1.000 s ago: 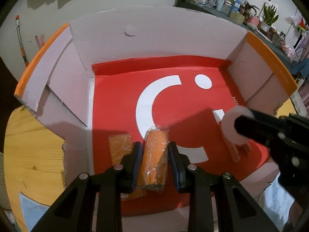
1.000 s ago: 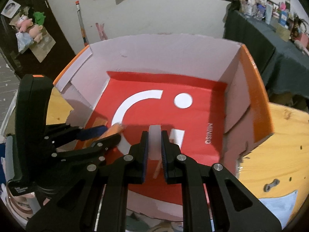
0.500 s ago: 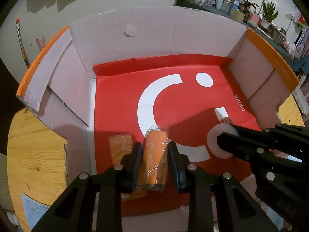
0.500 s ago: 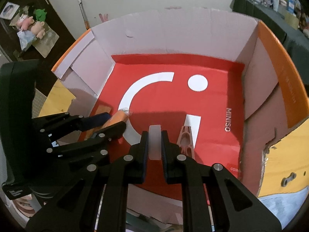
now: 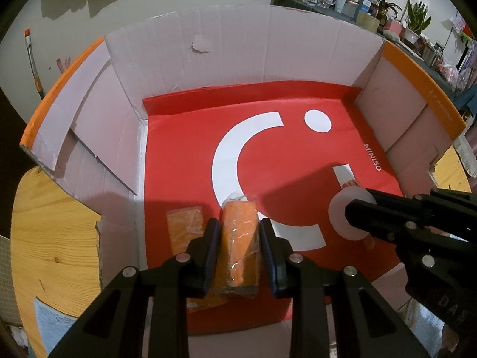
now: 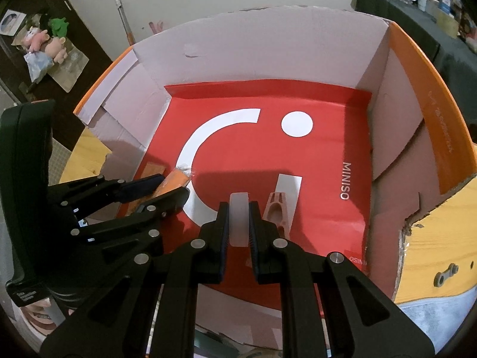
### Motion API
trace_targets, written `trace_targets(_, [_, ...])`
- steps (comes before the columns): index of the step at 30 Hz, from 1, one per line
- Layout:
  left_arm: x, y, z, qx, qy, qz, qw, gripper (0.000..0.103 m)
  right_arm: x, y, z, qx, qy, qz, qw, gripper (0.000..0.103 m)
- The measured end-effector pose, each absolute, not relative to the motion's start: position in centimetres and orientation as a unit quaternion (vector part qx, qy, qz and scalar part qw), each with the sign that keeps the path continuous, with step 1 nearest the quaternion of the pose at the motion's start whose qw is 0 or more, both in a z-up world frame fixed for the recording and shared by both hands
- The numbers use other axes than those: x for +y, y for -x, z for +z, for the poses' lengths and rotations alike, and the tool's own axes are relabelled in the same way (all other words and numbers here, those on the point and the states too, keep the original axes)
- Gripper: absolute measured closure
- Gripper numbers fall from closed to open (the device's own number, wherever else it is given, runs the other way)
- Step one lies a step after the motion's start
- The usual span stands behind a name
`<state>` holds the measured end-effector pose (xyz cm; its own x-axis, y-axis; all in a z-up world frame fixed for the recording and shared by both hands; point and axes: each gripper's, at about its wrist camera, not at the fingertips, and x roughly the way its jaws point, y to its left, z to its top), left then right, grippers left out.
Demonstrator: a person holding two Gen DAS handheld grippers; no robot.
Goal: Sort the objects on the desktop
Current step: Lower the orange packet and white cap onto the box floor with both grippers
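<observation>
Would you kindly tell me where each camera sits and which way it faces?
Left wrist: on the left gripper, looking down into the cardboard box; its fingers clamp an orange packet.
Right wrist: on the right gripper, looking down likewise; it pinches a white disc.
Shared: the box, each other's gripper.

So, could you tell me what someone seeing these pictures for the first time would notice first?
Most likely the bright red sheet with its big white curved mark, lining the floor of the open cardboard box. Next, the two black grippers held over it: the left gripper is clamped on an orange packet in clear wrap, and the right gripper pinches a white disc edge-on.
</observation>
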<state>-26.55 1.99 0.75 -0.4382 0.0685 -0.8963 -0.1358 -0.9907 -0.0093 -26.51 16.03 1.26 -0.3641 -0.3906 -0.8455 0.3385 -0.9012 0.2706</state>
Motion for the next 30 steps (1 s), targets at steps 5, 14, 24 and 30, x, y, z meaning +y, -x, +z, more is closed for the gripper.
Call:
trace_targets(5, [1.68, 26.55, 0.73, 0.029, 0.527, 0.847, 0.061, 0.073, 16.37, 26.58, 1.34, -0.029, -0.519, -0.825, 0.22, 0.091])
trace_targets(14, [1.57, 26.67, 0.65, 0.026, 0.528, 0.847, 0.061, 0.073, 15.63, 26.4, 1.19, -0.052, -0.528, -0.811, 0.248, 0.091])
trace_targets(24, [1.81, 26.75, 0.66, 0.026, 0.528, 0.847, 0.06, 0.073, 16.3, 26.6, 1.02, -0.066, -0.53, -0.811, 0.241, 0.091])
trace_targets(30, [1.72, 26.92, 0.67, 0.027, 0.528, 0.847, 0.06, 0.073, 16.21, 26.57, 1.13, -0.06, -0.53, -0.811, 0.24, 0.091])
